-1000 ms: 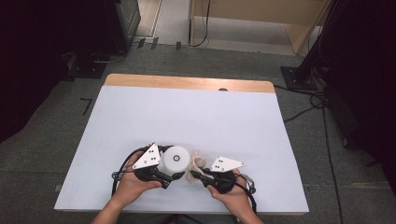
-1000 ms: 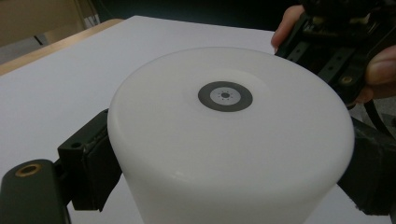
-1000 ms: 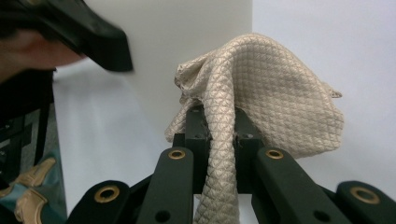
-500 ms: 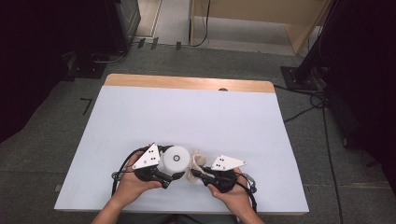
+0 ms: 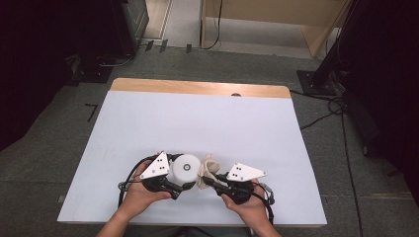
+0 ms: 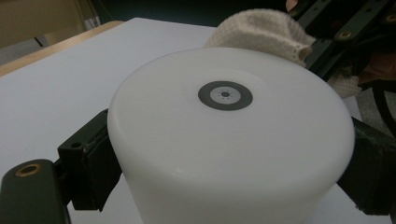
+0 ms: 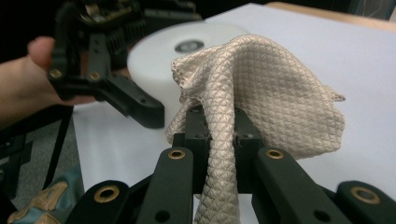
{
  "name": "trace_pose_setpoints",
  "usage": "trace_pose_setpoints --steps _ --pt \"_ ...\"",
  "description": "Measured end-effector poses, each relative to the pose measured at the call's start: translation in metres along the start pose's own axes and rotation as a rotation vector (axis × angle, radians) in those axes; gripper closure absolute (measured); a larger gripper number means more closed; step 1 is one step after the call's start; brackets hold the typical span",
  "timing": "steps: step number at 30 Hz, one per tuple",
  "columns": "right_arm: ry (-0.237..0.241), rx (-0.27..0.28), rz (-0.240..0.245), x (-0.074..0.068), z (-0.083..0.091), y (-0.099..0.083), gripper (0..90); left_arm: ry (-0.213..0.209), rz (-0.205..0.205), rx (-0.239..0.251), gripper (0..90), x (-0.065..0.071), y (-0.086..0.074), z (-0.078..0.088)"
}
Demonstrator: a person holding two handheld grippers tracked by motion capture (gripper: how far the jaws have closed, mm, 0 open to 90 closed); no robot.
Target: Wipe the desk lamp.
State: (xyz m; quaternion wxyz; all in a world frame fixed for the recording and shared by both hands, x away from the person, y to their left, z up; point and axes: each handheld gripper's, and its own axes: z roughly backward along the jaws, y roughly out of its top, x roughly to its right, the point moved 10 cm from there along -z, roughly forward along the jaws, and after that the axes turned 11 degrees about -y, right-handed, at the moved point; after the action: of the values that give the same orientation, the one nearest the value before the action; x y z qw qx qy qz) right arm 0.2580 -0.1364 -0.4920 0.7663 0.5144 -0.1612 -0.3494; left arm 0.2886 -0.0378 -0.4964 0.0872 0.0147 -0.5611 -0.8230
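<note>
right gripper (image 7: 219, 128): my jaws pinched tight on cloth, pads pressing it from both sides
cloth (image 7: 266, 88): beige, quilted weave; bunched up above jaws, a strip hanging down btwn the arms
white container (image 7: 187, 46): behind cloth, round, grey ring mark on top
left gripper (image 7: 116, 79): upper left, jaw alongside container; hand behind it
table (image 7: 364, 70): white top, wood edge at far side

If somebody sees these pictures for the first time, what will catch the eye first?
First, the white cylinder near the front edge of the white table, clamped between the jaws of the left gripper. Right beside it, the right gripper pinches a beige quilted cloth, which bunches up against the cylinder's side.
</note>
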Motion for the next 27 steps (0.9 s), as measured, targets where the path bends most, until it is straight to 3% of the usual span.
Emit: trace_pose_setpoints --steps 5,9,13,16,19,20,22,25,27 --pt "-0.003 -0.063 -0.007 0.006 -0.012 -0.020 81.5 0.002 0.001 0.002 8.8 0.000 0.000 0.000" --pt "-0.010 -0.144 -0.009 0.010 -0.024 -0.039 81.5 0.005 -0.003 0.002 8.8 0.000 0.000 0.000" --pt "-0.007 -0.157 -0.009 0.012 -0.025 -0.042 81.5 0.020 -0.005 0.008 8.7 0.002 0.000 0.000" --pt "-0.006 -0.159 -0.010 0.012 -0.025 -0.043 81.5 0.051 0.000 0.023 8.5 0.002 0.000 0.001" --pt "-0.009 -0.155 -0.011 0.013 -0.024 -0.042 81.5 0.109 0.004 0.031 6.5 0.001 0.000 0.002" --pt "-0.011 -0.159 -0.013 0.014 -0.023 -0.043 81.5 0.131 0.020 0.027 0.7 0.001 0.002 0.004" --pt "-0.010 -0.158 -0.011 0.014 -0.022 -0.043 81.5 0.146 0.030 0.026 0.0 0.001 0.002 0.005" --pt "-0.013 -0.151 -0.009 0.016 -0.021 -0.042 81.5 0.184 0.083 0.024 0.0 0.002 0.001 0.005" --pt "-0.021 -0.149 -0.018 0.017 -0.020 -0.041 81.4 0.202 0.088 0.008 0.0 0.004 -0.002 0.002"
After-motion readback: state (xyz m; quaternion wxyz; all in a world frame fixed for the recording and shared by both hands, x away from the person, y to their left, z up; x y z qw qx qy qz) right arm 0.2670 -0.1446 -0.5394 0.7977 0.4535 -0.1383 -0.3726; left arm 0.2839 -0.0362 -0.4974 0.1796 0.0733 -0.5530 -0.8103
